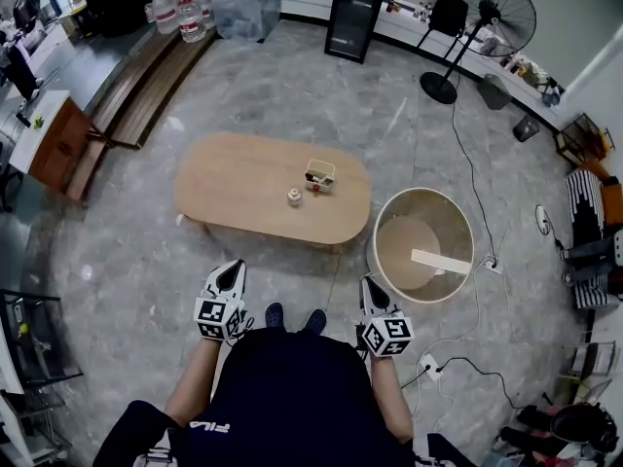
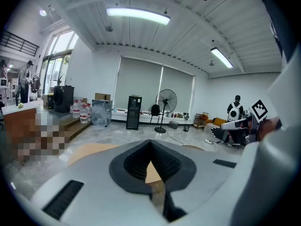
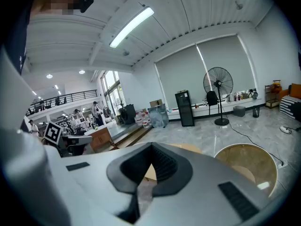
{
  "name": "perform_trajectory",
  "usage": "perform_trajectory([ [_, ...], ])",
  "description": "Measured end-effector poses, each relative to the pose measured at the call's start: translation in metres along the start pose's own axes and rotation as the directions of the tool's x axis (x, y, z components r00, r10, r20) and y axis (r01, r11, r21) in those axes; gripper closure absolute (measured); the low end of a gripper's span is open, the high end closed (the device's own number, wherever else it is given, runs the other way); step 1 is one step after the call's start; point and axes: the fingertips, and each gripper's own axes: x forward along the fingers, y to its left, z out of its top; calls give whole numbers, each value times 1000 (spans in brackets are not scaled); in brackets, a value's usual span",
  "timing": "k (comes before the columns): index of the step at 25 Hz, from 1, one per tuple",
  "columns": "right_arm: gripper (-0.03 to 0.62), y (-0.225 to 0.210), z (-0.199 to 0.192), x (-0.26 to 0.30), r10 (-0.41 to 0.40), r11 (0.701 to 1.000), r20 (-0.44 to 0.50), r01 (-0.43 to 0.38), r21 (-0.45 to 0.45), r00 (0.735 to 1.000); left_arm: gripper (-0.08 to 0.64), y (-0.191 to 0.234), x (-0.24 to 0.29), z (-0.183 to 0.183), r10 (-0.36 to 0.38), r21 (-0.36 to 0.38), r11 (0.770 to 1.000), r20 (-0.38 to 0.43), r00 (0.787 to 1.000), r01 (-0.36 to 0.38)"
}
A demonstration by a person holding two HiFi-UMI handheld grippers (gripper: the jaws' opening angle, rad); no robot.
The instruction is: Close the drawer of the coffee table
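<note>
The oval wooden coffee table [image 1: 243, 178] stands in the middle of the floor, just ahead of the person's feet. On its top sit a small basket [image 1: 319, 174] and a little jar [image 1: 294, 197]. No drawer can be made out from above. My left gripper [image 1: 233, 269] and right gripper [image 1: 371, 284] hang side by side short of the table's near edge, touching nothing. Both are shut with nothing between the jaws. In the left gripper view the left gripper [image 2: 150, 144] points at the tabletop [image 2: 91, 150]. The right gripper [image 3: 151, 147] points at the same table [image 3: 188, 148].
A round tan tub [image 1: 423, 244] with a white strip inside stands right of the table, also in the right gripper view as the tub [image 3: 249, 164]. Cables and a power strip [image 1: 429, 363] lie on the floor at right. A standing fan [image 1: 492, 13] and a black cabinet [image 1: 355, 13] are far back.
</note>
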Motion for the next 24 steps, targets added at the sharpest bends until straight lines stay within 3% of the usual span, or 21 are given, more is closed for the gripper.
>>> perform_trajectory([
  [24,566,-3,3,-12,-4,1000,-6,4,-24,1000,535,-9,-10,-3,-4,11,1000,-8,1000,4],
])
